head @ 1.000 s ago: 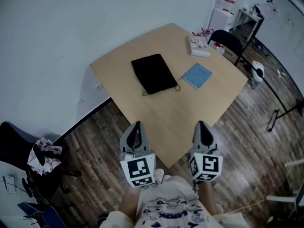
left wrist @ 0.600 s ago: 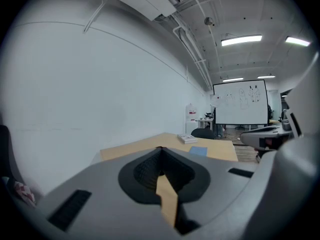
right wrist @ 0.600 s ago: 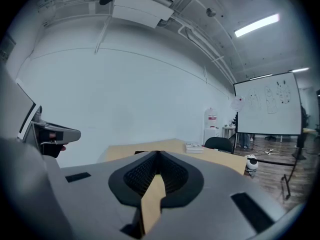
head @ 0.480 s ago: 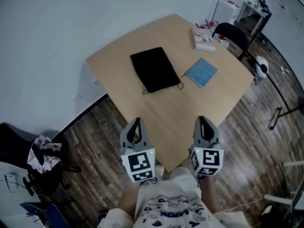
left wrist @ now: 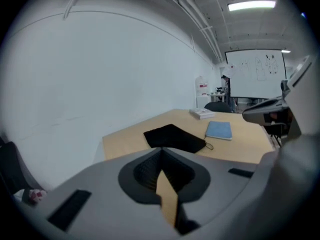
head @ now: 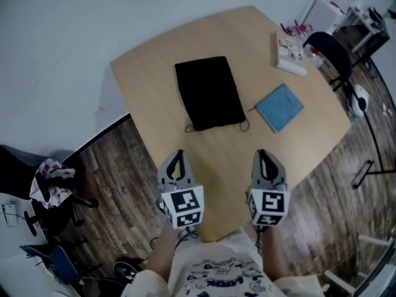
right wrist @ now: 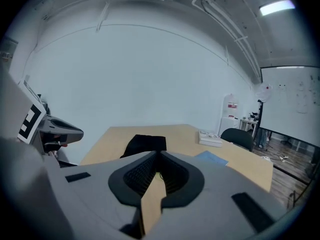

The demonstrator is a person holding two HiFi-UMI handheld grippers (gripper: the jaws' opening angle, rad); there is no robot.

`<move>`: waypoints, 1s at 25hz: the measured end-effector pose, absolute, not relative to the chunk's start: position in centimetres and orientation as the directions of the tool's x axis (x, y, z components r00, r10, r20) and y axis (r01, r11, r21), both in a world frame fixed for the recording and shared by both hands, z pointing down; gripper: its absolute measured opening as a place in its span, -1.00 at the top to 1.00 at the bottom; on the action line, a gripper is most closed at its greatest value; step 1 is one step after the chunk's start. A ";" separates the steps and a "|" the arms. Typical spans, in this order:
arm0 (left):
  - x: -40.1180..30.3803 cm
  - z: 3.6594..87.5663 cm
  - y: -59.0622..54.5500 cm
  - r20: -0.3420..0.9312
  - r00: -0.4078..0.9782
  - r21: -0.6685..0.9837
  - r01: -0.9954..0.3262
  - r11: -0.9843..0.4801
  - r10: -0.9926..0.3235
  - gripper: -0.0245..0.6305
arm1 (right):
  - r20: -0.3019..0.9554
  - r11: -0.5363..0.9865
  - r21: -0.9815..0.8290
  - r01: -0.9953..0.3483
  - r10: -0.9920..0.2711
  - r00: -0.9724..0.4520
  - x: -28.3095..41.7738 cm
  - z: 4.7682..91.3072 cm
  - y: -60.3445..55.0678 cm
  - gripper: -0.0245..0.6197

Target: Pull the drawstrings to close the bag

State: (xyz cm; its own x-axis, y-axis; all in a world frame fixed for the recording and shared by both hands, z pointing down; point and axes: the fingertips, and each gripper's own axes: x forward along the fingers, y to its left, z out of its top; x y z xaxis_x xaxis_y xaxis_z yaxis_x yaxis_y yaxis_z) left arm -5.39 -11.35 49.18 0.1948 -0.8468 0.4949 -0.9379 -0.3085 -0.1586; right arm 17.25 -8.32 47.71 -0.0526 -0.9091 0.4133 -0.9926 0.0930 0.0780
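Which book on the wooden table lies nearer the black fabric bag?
The thin blue notebook, beside the black fabric bag; the white book sits at the far corner.

A pale wooden worktop (head: 260, 48) stands on a dark wood-plank floor (head: 117, 166) by a white wall (head: 93, 17). A flat blue notebook (head: 279, 107) lies near its right edge, and a white stack of books (head: 289, 51) lies beyond, apart from it. A black chair (head: 328, 48) stands just beside that far corner.
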 end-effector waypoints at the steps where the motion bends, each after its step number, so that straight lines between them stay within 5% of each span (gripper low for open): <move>1: -5.1 50.3 -12.1 0.516 0.191 -0.161 -0.935 -0.314 -0.835 0.93 | 0.425 0.106 0.082 -0.991 -0.903 -0.062 17.4 48.5 -9.3 0.92; 6: -3.3 55.3 -14.6 0.617 0.221 -0.138 -0.914 -0.380 -0.755 0.93 | 0.503 0.184 0.100 -0.978 -0.857 -0.110 17.6 52.4 -13.5 0.90; 11: -2.9 59.2 -17.2 0.673 0.182 -0.214 -0.880 -0.424 -0.717 0.93 | 0.556 0.273 0.078 -0.959 -0.810 -0.186 16.4 55.6 -16.8 0.67; 17: -3.2 63.1 -19.5 0.731 0.165 -0.256 -0.833 -0.491 -0.662 0.65 | 0.618 0.312 0.056 -0.948 -0.757 -0.213 16.4 59.5 -18.8 0.65; 25: -2.5 65.3 -20.1 0.784 0.193 -0.245 -0.777 -0.580 -0.590 0.59 | 0.666 0.366 0.019 -0.930 -0.698 -0.261 15.7 61.8 -19.8 0.54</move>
State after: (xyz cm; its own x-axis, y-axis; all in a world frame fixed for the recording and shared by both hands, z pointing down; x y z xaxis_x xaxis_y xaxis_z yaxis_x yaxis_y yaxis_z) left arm -2.51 -20.06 65.25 0.1932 -0.5902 0.7838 -0.7773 -0.5796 -0.2448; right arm 15.68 -19.78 61.84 -0.2610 -0.6983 0.6665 -0.9303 0.3663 0.0194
